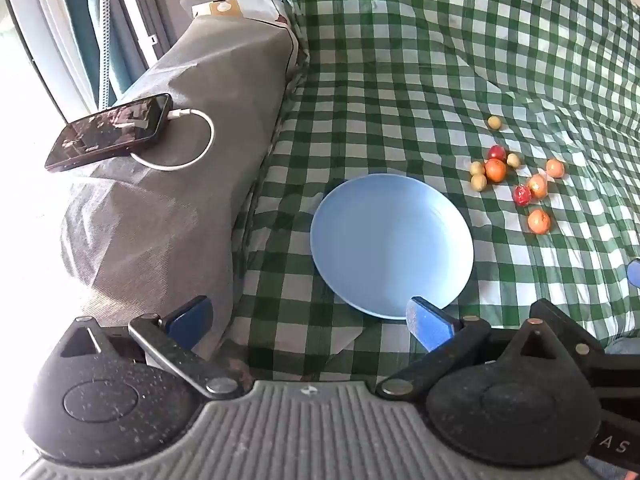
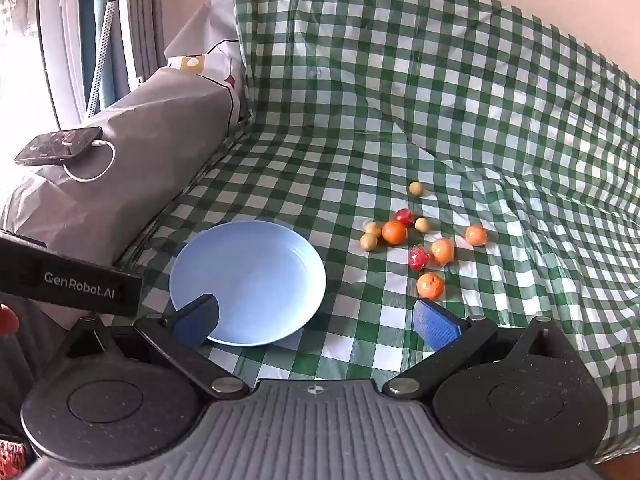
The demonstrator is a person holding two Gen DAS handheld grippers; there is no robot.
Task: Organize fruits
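Surface: a green-and-white checked cloth point(image 2: 400, 100) covers a soft, rumpled surface, seemingly a bed or sofa; it sags and creases, so round items may roll.
Plate: a pale blue plate point(image 2: 248, 280) lies flat on the cloth, near and left of centre, with nothing on it.
Fruits, position: all loose on the cloth to the right of the plate, none on it. The task is judged not yet begun.
Fruits, count: four orange fruits, two red and four small yellow-green ones show in the right wrist view.
Nearest fruit: an orange fruit point(image 2: 430, 285) lies just beyond the right gripper's right finger, apart from the rest.
Cluster: another orange fruit point(image 2: 394, 232) touches a red fruit point(image 2: 404, 216) and sits among the yellow-green fruits point(image 2: 368, 242); one yellow-green fruit point(image 2: 415, 188) lies alone at the far side.
Right gripper: the right gripper point(image 2: 316, 320) is spread wide and carries nothing; it hovers above the plate's near right edge.
Left gripper: the left gripper point(image 1: 308, 320) is likewise wide and unloaded, sitting left of the plate near a grey bag point(image 1: 180, 180).
Bystander items: a phone point(image 1: 108, 132) on a charging cable rests on the grey bag, well clear of the work.
Step in hand, judged: take the first fruit to the plate.
Recommended method: start with the isolated near orange fruit; straddle it squarely, close gently, since the skin looks soft.
Placement: lower it to the plate's centre before releasing, so it does not roll off the shallow rim.
Risk: pressing into the cloth may tip neighbouring fruits toward the dent.
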